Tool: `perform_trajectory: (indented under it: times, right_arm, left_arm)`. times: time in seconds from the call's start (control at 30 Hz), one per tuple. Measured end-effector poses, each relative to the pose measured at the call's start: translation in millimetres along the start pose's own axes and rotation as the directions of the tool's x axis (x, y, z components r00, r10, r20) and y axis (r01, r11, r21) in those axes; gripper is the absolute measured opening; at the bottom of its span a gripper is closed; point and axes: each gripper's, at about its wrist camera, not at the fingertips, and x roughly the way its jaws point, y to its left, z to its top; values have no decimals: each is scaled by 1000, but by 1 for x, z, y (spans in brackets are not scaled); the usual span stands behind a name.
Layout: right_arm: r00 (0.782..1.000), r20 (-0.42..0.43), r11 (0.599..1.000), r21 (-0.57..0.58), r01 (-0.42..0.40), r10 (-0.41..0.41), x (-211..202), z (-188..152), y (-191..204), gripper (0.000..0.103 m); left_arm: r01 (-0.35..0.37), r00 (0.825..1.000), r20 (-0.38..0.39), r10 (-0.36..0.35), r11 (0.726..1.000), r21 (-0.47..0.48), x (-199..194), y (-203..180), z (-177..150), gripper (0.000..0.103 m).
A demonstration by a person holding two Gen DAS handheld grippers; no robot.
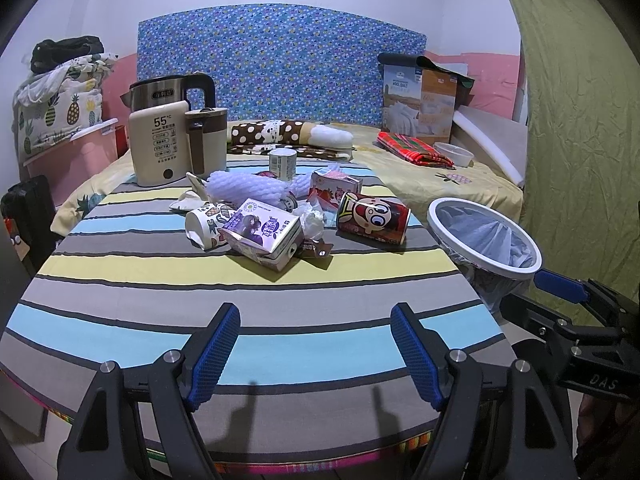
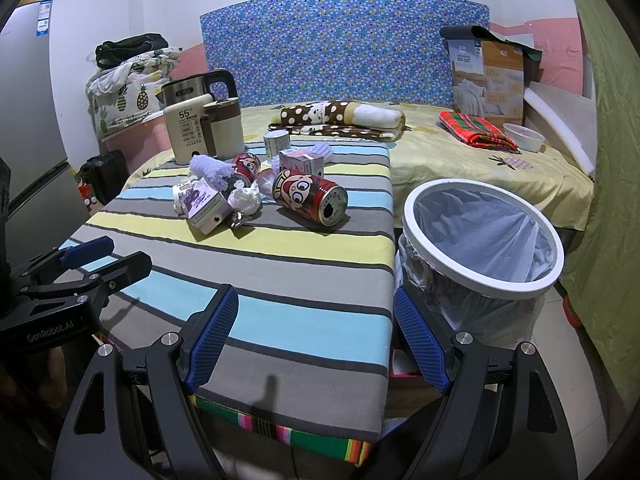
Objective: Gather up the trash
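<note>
Both your grippers wide open, empty, low over the near edge of the striped table (image 1: pixel 280 280).

Your left gripper (image 1: pixel 316 354) faces the trash heap at 12 o'clock: purple carton (image 1: pixel 262 236), red can (image 1: pixel 374 214), crumpled tissue (image 1: pixel 314 220). Your right gripper (image 2: pixel 316 340) has the lined bin (image 2: pixel 482 236) at 1 o'clock, just beside the table.

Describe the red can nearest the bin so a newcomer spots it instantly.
Start at the striped table, then find the trash pile at its middle. The red cartoon-face can lies on its side at the pile's edge nearest the white-rimmed bin. Its opened top faces the right wrist camera, unlike the half-hidden second red can behind.
</note>
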Motion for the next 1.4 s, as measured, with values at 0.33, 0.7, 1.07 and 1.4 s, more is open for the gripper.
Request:
perform_trajectory:
  times: [0.33,0.7,1.07,1.4]
  right_arm:
    - [1000,2,1000,-1,1,-1,-1,1,1,81]
    - [1000,0,1000,-4,-2,2,-2,5,0,81]
    - [1000,-8,1000,-23,-16,15,15,12,-2,81]
    - [999,-15,997,-69,-38,37,49,34,-8,81]
  left_arm:
    - [-3,1000,6,3,1000,6,-2,-2,0,77]
    - [4,1000,2,-4,1000,7,-1,-2,-1,77]
    - [27,999,-41,-28,999,-20,22,8,3,77]
    - [-3,997,-75,-3,996,-87,61,29,26,77]
